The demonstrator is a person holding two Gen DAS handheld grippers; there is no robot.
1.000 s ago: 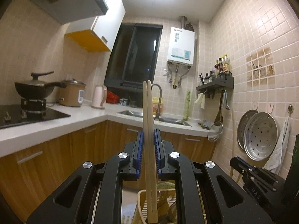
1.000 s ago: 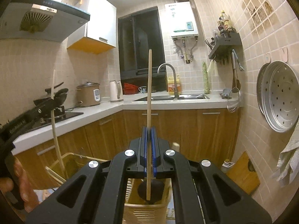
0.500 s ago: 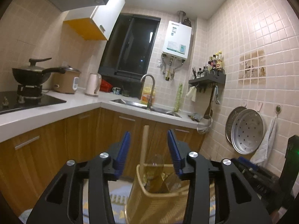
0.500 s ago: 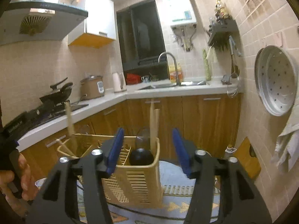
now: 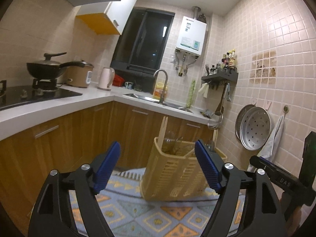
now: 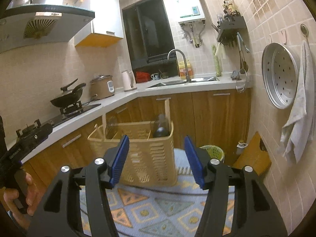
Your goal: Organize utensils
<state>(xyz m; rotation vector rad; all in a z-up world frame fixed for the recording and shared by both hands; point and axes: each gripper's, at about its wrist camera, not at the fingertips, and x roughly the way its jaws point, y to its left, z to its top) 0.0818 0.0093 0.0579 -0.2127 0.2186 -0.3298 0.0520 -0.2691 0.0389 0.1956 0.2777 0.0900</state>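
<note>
A beige slotted utensil basket (image 5: 173, 175) stands on the patterned rug; it also shows in the right wrist view (image 6: 146, 154). Wooden chopsticks (image 5: 163, 132) stand upright in its left end, and another wooden stick (image 6: 167, 114) stands at its right end beside a dark ladle (image 6: 161, 127). A clear spoon (image 6: 111, 123) leans inside. My left gripper (image 5: 158, 167) is open and empty, drawn back from the basket. My right gripper (image 6: 157, 160) is open and empty, also back from the basket.
Wooden cabinets under a white counter (image 5: 59, 106) run along the left and back, with stove and wok (image 5: 45, 69), rice cooker (image 6: 101, 86), kettle and sink (image 6: 183, 81). A steamer tray (image 6: 280, 75) and towel hang on the right wall. A green bin (image 6: 212, 152) and cutting board (image 6: 250, 156) stand by it.
Both grippers let go of their chopsticks into the basket, opened wide and pulled back and up from it.
</note>
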